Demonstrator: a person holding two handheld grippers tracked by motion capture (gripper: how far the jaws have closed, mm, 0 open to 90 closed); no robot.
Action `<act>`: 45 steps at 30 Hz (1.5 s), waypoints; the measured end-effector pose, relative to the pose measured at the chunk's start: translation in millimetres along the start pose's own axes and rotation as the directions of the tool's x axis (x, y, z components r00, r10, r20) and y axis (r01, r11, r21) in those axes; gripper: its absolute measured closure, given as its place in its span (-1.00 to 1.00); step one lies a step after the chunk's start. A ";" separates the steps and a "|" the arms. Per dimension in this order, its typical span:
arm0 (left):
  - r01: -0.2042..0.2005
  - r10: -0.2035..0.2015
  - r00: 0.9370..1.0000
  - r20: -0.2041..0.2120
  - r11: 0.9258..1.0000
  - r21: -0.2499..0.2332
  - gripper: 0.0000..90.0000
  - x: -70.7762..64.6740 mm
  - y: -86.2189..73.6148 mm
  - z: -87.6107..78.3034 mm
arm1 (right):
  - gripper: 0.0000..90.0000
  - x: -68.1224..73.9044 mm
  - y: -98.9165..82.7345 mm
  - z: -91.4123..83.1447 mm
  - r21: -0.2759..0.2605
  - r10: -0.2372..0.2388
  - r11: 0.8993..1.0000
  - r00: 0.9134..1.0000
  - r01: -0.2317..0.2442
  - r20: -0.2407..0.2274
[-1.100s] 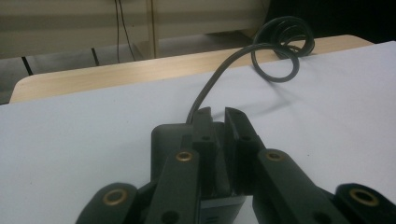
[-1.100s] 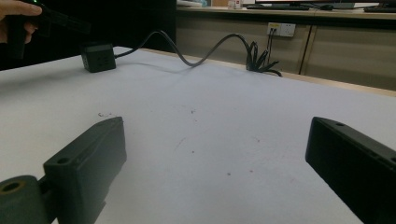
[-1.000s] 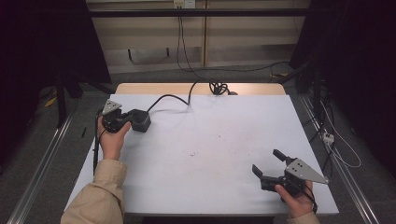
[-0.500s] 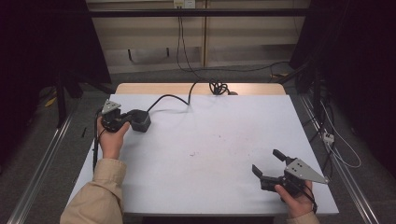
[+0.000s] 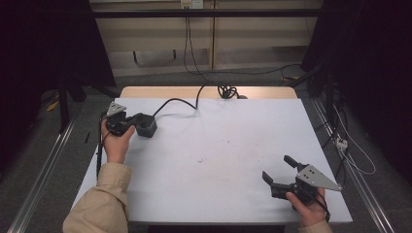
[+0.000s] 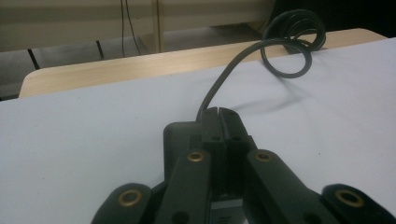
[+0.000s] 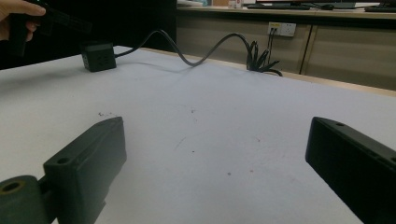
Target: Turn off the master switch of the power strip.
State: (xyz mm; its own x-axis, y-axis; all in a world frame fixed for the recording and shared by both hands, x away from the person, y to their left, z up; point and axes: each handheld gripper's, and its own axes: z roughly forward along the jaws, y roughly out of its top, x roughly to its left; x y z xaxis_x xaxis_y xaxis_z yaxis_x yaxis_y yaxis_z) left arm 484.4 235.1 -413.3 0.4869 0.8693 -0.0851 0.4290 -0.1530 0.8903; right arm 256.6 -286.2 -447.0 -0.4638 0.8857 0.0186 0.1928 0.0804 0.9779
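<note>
At nine o'clock on the counter (image 5: 218, 145), the left tool (image 5: 137, 122), jaws pressed together, hovers over what looks like a black power cube (image 5: 145, 125). Toward five o'clock, the right tool (image 5: 279, 171) rests spread and empty.

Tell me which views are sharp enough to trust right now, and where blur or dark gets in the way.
High view: table evenly lit and sharp, surroundings dark. Left gripper view: shut left gripper soft up close, cable beyond clearer. Right gripper view: right gripper jaws blurred at the edges, black power cube fairly clear.
</note>
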 end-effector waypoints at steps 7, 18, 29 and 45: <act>-0.001 0.001 1.000 -0.004 1.000 0.030 1.00 2.1 -0.7 1.8 | -0.90 -0.2 0.2 0.0 -0.002 -0.002 1.000 1.000 0.002 0.001; -0.002 0.002 1.000 -0.007 0.998 0.062 1.00 3.0 -3.6 4.7 | -0.90 0.1 0.2 0.1 -0.001 -0.002 1.000 1.000 0.002 0.000; -0.004 0.006 1.000 -0.015 0.997 0.079 1.00 1.8 -5.3 6.9 | -0.90 -0.1 0.1 0.1 -0.001 -0.001 1.000 1.000 0.001 -0.001; -0.023 0.025 0.999 -0.024 0.995 0.093 1.00 -1.4 -4.2 6.1 | -0.90 0.1 0.2 0.1 -0.001 -0.002 1.000 1.000 0.002 -0.001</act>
State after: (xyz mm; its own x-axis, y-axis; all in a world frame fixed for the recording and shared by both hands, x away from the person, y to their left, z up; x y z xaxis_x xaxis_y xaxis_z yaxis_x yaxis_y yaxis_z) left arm 486.6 231.7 -419.7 0.4790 0.8763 -0.0517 0.4866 -0.2160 0.8465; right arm 256.6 -286.1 -446.8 -0.4650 0.8852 0.0169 0.1912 0.0818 0.9781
